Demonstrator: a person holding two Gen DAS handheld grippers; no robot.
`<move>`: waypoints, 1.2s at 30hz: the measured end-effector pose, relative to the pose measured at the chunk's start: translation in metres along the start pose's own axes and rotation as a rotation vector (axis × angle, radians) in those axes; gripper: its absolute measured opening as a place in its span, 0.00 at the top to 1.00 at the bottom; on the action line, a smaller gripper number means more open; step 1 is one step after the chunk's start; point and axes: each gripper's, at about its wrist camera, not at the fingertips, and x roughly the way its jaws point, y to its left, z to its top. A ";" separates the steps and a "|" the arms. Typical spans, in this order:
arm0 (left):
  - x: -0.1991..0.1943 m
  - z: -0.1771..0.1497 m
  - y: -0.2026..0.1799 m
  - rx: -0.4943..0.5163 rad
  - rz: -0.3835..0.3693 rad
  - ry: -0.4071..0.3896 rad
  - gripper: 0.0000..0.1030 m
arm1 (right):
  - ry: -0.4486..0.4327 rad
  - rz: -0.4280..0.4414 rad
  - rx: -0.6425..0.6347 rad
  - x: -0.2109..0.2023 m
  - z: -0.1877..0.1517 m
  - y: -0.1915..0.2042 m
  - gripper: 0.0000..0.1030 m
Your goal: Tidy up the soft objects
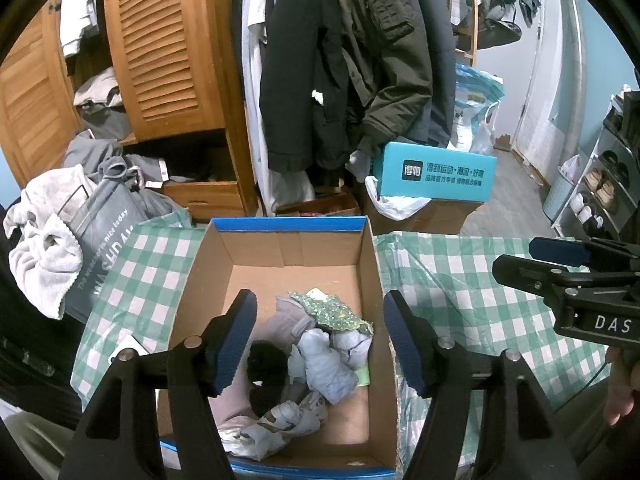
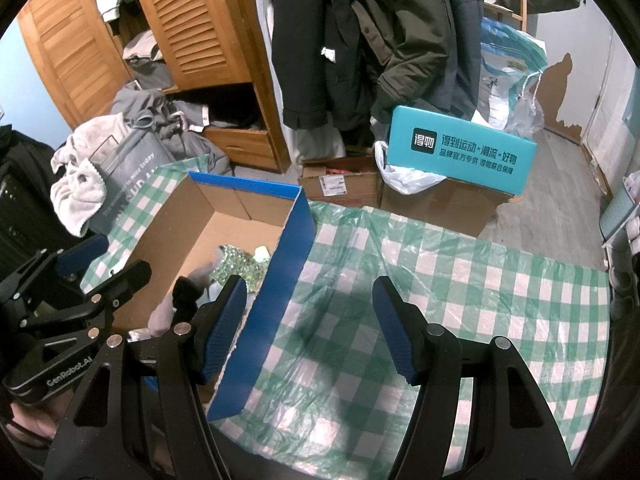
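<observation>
An open cardboard box (image 1: 372, 280) with blue edges sits on the green checked tablecloth (image 1: 472, 300). Inside lies a heap of soft things: a green sequined piece (image 1: 336, 312), a pale blue sock bundle (image 1: 328, 364), a black fluffy item (image 1: 264, 360), a lilac cloth (image 1: 286, 320) and a patterned cloth (image 1: 284, 424). My left gripper (image 1: 320, 344) is open and empty, above the heap. My right gripper (image 2: 308, 328) is open and empty, straddling the box's right wall (image 2: 280, 280) over the cloth. The right gripper also shows in the left wrist view (image 1: 520, 264).
A grey laundry bag (image 1: 100, 248) with a towel (image 1: 40, 248) stands left of the table. Behind are a wooden wardrobe (image 1: 160, 48), hanging coats (image 1: 340, 60), a teal box (image 1: 436, 172) on cartons, and a shoe rack (image 1: 600, 188) at right.
</observation>
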 end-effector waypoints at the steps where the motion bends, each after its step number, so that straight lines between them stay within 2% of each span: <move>1: -0.001 0.000 -0.001 0.001 -0.002 -0.002 0.35 | 0.000 0.000 -0.001 0.000 0.000 0.000 0.37; 36: -0.001 -0.002 -0.004 0.002 -0.003 -0.001 0.34 | 0.001 0.000 0.001 0.000 0.001 0.000 0.37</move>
